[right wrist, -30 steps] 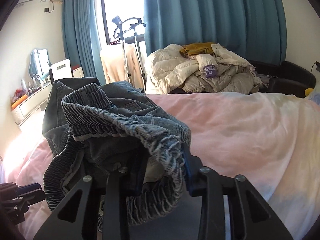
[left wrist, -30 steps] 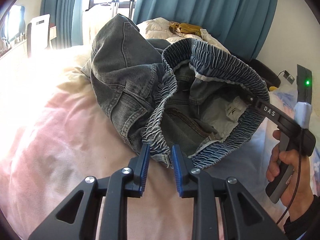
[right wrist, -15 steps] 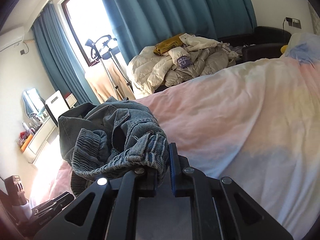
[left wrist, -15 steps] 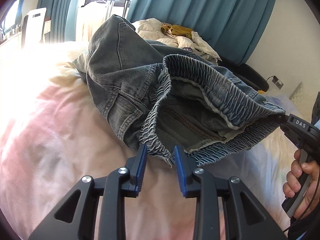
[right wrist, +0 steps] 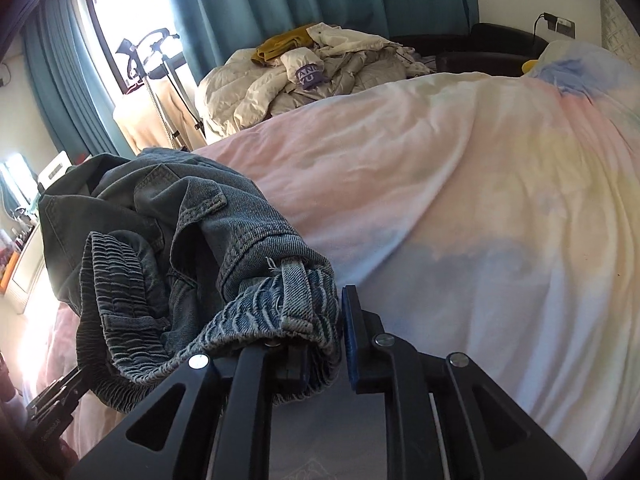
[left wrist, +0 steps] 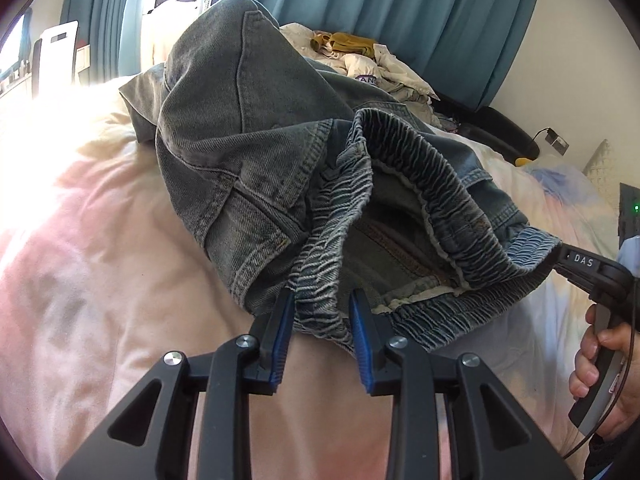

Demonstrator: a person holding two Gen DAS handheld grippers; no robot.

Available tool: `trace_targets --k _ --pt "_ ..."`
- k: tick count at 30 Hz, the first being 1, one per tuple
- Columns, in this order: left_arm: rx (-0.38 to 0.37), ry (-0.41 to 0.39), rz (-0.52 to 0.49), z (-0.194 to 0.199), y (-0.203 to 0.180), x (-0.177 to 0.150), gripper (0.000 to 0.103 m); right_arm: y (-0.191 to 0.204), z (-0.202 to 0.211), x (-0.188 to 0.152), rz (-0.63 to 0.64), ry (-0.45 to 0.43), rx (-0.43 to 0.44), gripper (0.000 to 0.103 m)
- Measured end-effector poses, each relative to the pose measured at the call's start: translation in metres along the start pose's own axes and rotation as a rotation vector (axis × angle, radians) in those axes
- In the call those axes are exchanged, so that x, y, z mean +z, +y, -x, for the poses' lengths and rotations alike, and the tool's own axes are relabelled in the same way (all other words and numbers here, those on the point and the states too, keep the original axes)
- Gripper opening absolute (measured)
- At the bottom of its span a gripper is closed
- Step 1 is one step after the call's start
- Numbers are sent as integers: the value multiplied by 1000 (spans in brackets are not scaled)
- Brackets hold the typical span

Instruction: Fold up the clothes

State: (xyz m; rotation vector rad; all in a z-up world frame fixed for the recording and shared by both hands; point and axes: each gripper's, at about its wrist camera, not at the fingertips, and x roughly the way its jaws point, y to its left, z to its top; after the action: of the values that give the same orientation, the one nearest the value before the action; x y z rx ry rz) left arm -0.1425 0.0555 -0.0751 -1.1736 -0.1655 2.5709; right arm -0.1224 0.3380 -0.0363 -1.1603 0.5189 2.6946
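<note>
The denim jeans [left wrist: 256,168] lie bunched on the pink bed [left wrist: 100,280], their elastic waistband [left wrist: 404,200] pulled open between the two tools, apparently to spread the garment before folding. The left gripper [left wrist: 322,320], angled down, has its narrowly parted jaws on either side of the waistband's near fold at 6 o'clock. At 3 o'clock the right gripper [right wrist: 324,336], gripped by a hand [left wrist: 600,364], has the far edge between jaws that are easing apart, though whether the pads still press is hard to tell.
</note>
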Motion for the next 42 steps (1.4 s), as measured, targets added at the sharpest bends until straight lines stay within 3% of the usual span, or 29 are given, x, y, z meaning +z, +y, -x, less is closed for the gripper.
trace_targets --k 2,4,8,13,19,22,25,28,29,30,32,38,42 --pt "8 -3 -2 0 1 0 29 -3 4 2 -20 -14 8 29" --pt "8 2 3 1 4 -3 29 -6 13 2 -41 -44 35 32" --pt "4 11 16 2 9 -8 29 -1 29 5 -25 -89 -9 53" --pt "1 17 28 2 12 -10 29 9 29 -2 69 -50 -91 53" --pt "2 30 37 0 16 -11 29 32 28 -18 187 3 -95 52" --pt "-2 37 50 -3 19 -11 31 57 32 -24 381 -89 -221 52" --pt "4 47 56 -8 18 -9 31 67 28 -25 467 -119 -249 51" --pt "5 51 59 -9 19 -10 31 73 22 -25 529 -132 -250 45" --pt "5 51 58 -8 19 -10 32 75 18 -25 552 -129 -242 33" --pt "5 51 56 -8 19 -11 32 74 15 -24 555 -118 -229 29" --pt "6 51 54 -7 19 -11 31 61 10 -17 483 -86 -222 15" --pt "0 69 57 -10 21 -17 32 -43 12 14 -207 -18 135 12" --pt "-6 91 54 -12 21 -22 32 -77 -20 7 -381 55 196 12"
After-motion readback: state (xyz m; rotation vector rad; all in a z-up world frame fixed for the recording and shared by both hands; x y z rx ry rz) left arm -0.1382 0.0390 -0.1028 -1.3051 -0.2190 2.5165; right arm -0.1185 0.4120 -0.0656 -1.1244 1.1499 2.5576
